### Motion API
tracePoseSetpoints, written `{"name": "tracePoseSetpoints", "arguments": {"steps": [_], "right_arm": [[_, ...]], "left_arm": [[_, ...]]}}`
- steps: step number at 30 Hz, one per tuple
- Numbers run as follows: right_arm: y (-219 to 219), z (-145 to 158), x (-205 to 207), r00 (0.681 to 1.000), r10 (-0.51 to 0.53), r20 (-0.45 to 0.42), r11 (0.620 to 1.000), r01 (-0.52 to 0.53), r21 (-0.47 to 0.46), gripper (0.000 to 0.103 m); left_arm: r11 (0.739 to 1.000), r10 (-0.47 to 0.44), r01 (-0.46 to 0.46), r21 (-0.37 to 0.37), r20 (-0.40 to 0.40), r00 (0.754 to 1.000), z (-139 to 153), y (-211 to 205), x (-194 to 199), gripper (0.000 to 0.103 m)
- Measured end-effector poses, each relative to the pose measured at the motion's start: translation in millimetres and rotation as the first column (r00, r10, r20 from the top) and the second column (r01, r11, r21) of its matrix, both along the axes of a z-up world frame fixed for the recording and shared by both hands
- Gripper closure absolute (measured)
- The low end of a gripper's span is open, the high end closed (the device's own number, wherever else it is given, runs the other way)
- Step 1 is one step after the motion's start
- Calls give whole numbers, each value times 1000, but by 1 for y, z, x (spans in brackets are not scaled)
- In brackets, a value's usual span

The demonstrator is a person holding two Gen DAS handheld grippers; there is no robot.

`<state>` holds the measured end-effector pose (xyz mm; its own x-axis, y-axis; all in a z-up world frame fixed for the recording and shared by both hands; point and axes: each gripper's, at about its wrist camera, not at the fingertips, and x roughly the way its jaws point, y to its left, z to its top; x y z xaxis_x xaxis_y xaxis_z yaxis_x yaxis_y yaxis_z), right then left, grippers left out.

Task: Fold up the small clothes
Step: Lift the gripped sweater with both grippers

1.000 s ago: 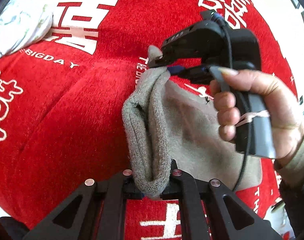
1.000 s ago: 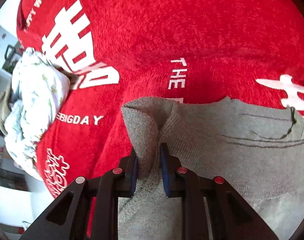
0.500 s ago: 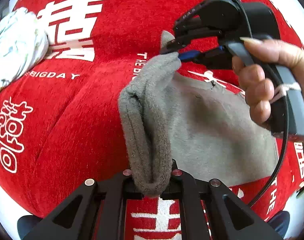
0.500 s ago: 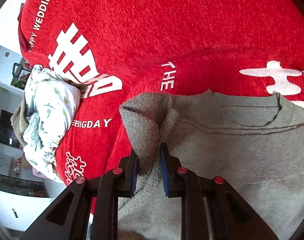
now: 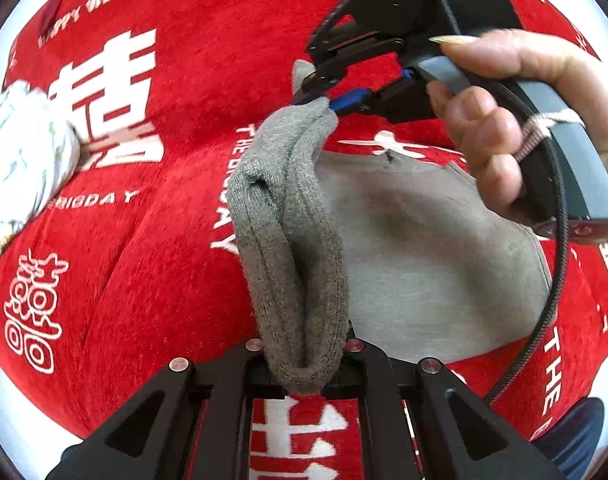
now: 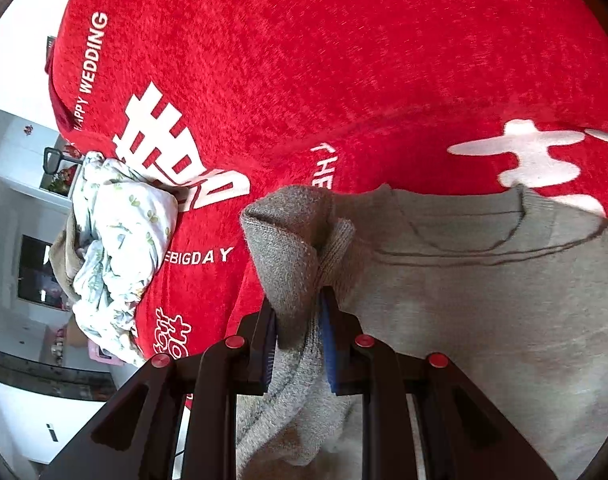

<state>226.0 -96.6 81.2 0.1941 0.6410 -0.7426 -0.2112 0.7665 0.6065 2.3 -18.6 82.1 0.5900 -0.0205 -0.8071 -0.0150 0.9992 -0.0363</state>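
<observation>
red plush cloth (image 5: 176, 264) printed with white characters and the words "happy wedding" and "the big day" covers the table under everything in the left wrist view. the left tongs (image 5: 304, 360) sit at the bottom edge, pressed together on a thick rolled edge of the grey knitted garment (image 5: 415, 264). that rolled edge runs straight ahead from the left tongs up to the right tongs (image 5: 319, 98), which pinch its far end between blue-padded tips. the person's right hand (image 5: 515, 112) grips the handle of the right tongs, with a black cable looping down beside it. to the right of the left tongs the rest of the garment lies flat on the cloth. far off to the left of the left tongs, a crumpled pale floral garment (image 5: 20, 160) rests on the cloth.

in the right wrist view the same red cloth (image 6: 304, 80) fills the top of the frame, with a white room wall and shelves beyond its left edge. the right tongs (image 6: 300, 320) are closed on a bunched fold of the grey garment (image 6: 483, 312), which rises just ahead of the tips. the neckline and body spread flat to the right of the tongs. the floral garment (image 6: 120, 240) lies in a heap well to the left.
</observation>
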Motion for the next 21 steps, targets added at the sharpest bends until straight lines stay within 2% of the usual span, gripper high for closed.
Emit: {"name": "tracePoseSetpoints", "arguments": {"steps": [6, 12, 21], "right_arm": [[-33, 4, 1, 1000, 0, 15, 1000, 0, 13, 81], [-63, 5, 4, 1000, -19, 24, 1000, 19, 11, 81], [-90, -2, 6, 999, -41, 32, 998, 39, 39, 81]], "left_arm": [[993, -58, 59, 104, -13, 998, -3, -47, -1, 93], [983, -97, 100, 153, -29, 995, -8, -79, -1, 93], [974, -136, 141, 176, -41, 990, -9, -102, 2, 93]]}}
